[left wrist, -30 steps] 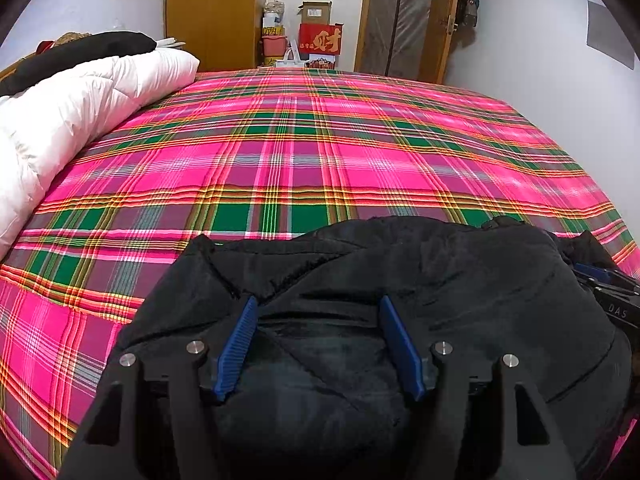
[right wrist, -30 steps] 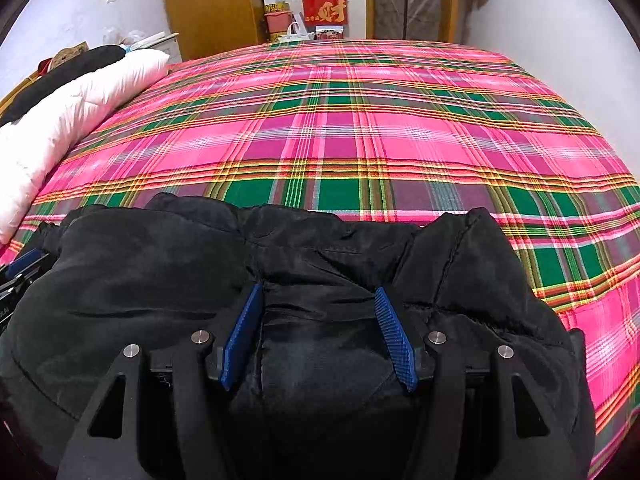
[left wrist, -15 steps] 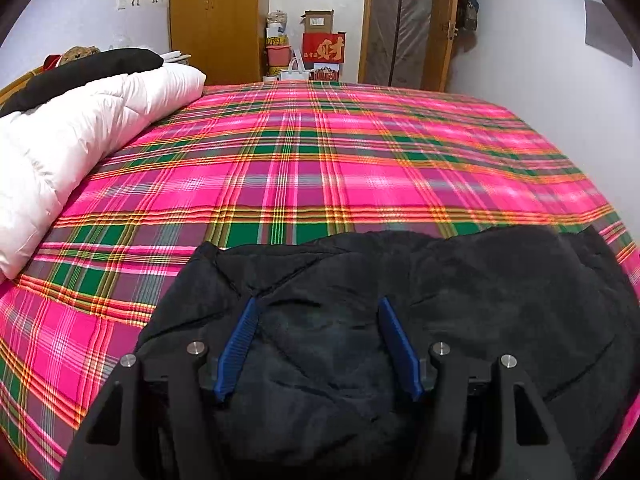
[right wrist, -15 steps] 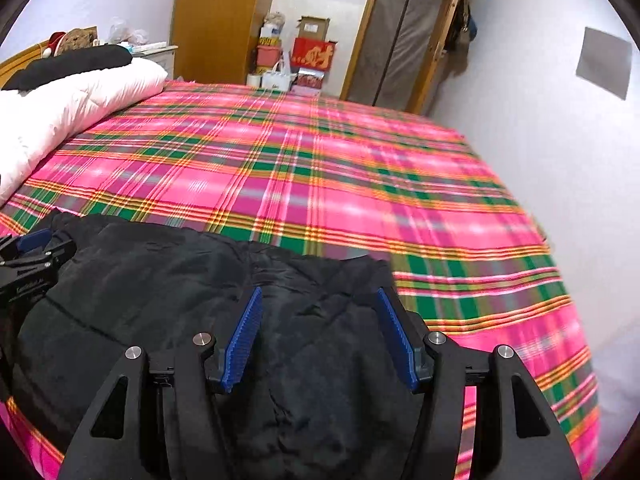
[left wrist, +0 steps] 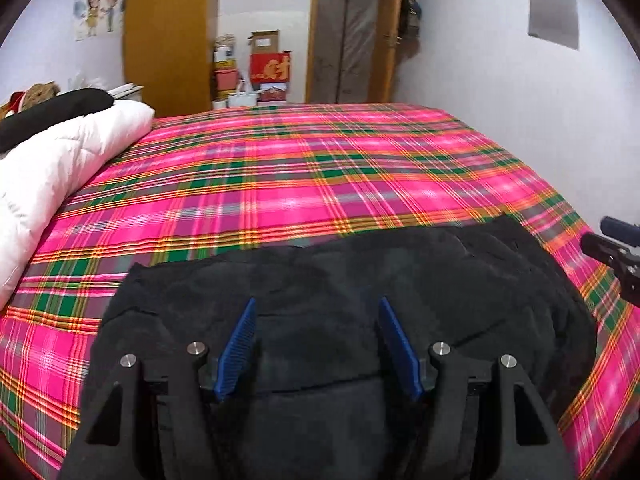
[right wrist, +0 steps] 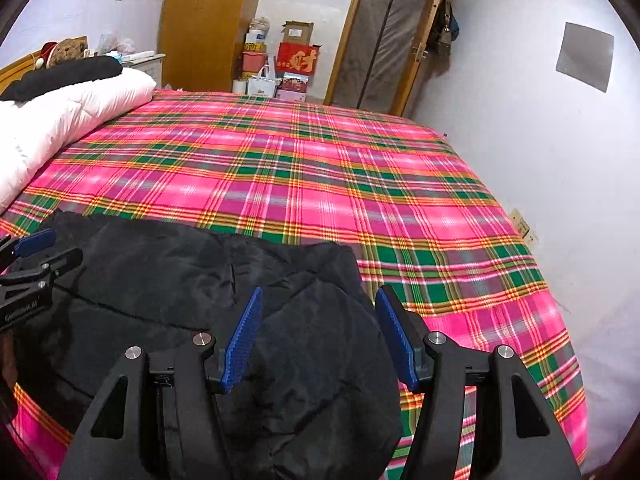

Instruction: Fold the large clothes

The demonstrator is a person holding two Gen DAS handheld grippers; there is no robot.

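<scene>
- Left gripper sits over the near-left part of the black padded jacket; blue pads stand apart with only dark cloth seen behind them, nothing pinched — jaws read as wide and empty.
- Far left, a white duvet is bunched along the bed's edge with a second dark garment lying on top of it; both well apart from the jacket.
- Jacket lies on the near edge of the pink plaid bedspread, flattened into a compact dark block with a fairly straight far edge. Seams and a few creases show on top; no sleeve sticks out that I can see.
- Right gripper hovers above the jacket's near-right corner, one pad over the cloth, the other past its edge over the plaid. Pads apart, nothing between them — also wide and empty.
- Progress, judged: main folds look done, bundle sits released. Its right end looks puffier and rounder in the right wrist view, so a press-down or a final tidy may be left; whether another fold in half is intended I cannot tell.
- Far right is bare wall; the far end holds a wardrobe and stacked boxes, not in play.
</scene>
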